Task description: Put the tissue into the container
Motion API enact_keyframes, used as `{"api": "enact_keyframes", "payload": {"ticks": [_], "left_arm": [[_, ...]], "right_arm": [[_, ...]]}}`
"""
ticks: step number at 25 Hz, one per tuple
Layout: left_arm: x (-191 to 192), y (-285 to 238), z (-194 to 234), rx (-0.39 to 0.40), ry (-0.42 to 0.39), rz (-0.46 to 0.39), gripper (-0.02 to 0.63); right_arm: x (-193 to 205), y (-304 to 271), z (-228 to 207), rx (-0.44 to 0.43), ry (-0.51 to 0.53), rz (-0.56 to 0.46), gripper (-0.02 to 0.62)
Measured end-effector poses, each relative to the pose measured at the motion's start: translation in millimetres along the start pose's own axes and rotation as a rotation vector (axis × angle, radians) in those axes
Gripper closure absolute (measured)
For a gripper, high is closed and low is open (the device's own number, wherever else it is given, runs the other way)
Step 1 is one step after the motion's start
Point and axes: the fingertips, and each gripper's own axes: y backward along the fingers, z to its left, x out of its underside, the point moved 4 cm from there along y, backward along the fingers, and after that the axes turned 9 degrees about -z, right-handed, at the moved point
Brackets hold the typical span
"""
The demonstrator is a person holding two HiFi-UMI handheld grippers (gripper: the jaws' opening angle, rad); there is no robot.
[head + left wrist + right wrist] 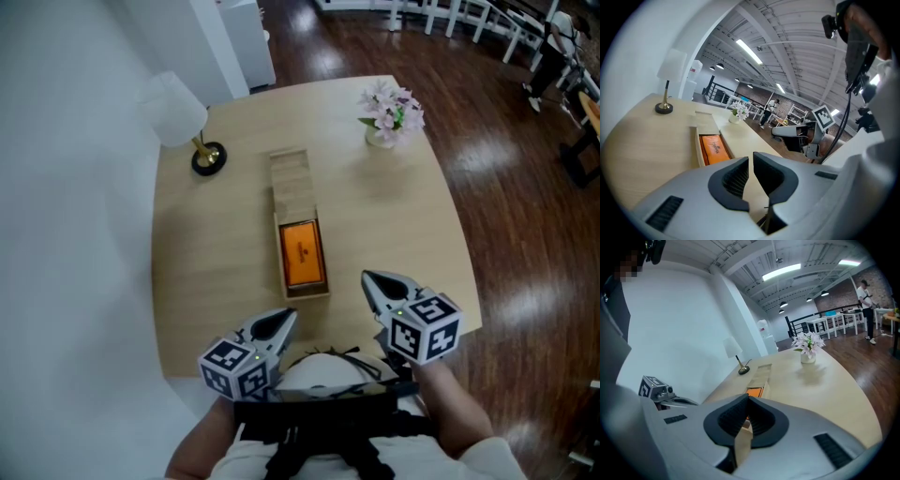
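Tissue pack (302,253) in container (278,253) — left gripper (289,316) ajar, right gripper (368,277) closed

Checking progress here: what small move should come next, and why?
Probably reach the shut, empty right gripper to the pale wooden lid and slide it closed: the orange rectangular tissue pack already lies inside the open wooden box, with the lid slid back beyond it.
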Motion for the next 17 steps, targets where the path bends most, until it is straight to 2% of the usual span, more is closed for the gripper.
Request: {"api": "enact_keyframes", "payload": {"ticks": [17], "left_arm": [[-0.8,1.2,-0.7,0.007,0.019,0.010,0.581]], "right_arm": [[8.7,-5.4,10.3,-0.012,0.044,0.048,0.595]]}}
